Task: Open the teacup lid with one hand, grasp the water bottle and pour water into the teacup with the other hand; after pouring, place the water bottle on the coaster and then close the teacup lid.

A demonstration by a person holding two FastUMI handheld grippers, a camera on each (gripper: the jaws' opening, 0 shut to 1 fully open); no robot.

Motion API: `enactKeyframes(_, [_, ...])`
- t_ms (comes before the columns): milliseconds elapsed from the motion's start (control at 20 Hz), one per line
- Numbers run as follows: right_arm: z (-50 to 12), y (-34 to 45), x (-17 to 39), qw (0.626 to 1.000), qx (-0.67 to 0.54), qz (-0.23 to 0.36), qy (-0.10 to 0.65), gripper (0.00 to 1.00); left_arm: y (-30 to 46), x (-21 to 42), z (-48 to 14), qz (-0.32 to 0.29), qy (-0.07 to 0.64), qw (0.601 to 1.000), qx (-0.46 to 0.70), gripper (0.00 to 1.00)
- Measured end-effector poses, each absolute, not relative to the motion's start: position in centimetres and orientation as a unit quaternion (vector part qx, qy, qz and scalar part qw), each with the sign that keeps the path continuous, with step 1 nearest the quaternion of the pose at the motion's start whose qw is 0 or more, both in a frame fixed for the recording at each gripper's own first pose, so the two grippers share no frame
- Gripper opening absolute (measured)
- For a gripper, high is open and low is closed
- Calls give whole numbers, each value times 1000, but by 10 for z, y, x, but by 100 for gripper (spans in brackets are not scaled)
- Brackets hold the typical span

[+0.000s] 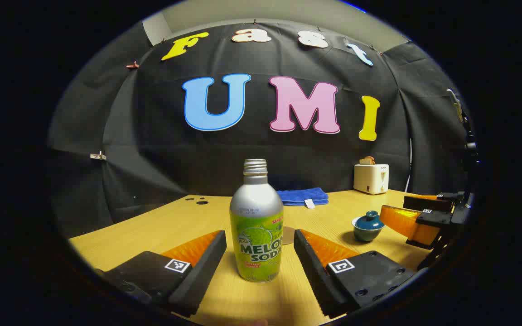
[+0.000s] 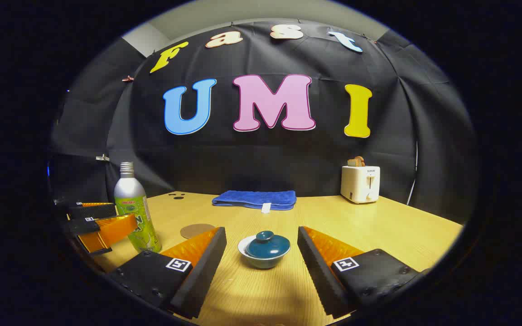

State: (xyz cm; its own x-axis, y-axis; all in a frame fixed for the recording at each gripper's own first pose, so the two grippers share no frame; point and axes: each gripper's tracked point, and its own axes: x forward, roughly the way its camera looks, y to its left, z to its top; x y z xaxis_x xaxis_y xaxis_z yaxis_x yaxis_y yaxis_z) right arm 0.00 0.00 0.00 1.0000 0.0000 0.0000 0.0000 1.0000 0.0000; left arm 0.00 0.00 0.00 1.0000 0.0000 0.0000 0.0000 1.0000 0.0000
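In the left gripper view the left tongs [image 1: 260, 253] stand wide apart at the bottom of the frame, their wedge-shaped fingers [image 1: 197, 262] faced with ribbed pads and each carrying a small square printed marker. Between them, touching neither, the water bottle [image 1: 256, 226] stands upright at the centre: a smooth metal bottle with rounded shoulders, a bare threaded neck with no cap, and a glossy green label wrapped round its lower half. Just behind it, partly hidden, a thin round coaster [image 1: 288, 235] lies flat on the pale wood-grain bench [image 1: 161, 222]. At the right of the frame sits the teacup [image 1: 367, 226], a small rounded glazed bowl with its domed, knobbed lid on; the right tongs [image 1: 408, 213] show near it at the right edge.

In the right gripper view the right tongs [image 2: 261, 256] are likewise spread apart at the bottom, with the teacup [image 2: 263, 250] between the fingertips, untouched. Its lid [image 2: 267, 245] is dark teal and shiny, seated on a pale rim. The bottle [image 2: 135, 208] stands at the left, the left tongs [image 2: 102, 222] flanking it. The coaster [image 2: 196, 230] lies just right of the bottle.

At the back of the bench a folded blue terry towel [image 2: 255, 199] lies flat, and at the right a boxy cream toaster [image 2: 360, 183] holds a slice of bread [image 2: 356, 161].
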Motion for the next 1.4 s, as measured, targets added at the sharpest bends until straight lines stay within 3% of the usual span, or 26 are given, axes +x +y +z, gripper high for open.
enactKeyframes(900, [-1,-7,11,1000,-3,-2,4,98,1,-1,1,3,0,1000,-1,95])
enactKeyframes(1400, [-18,-20,58,992,-114,-8,51,94,1,0,1,3,0,1000,-1,95])
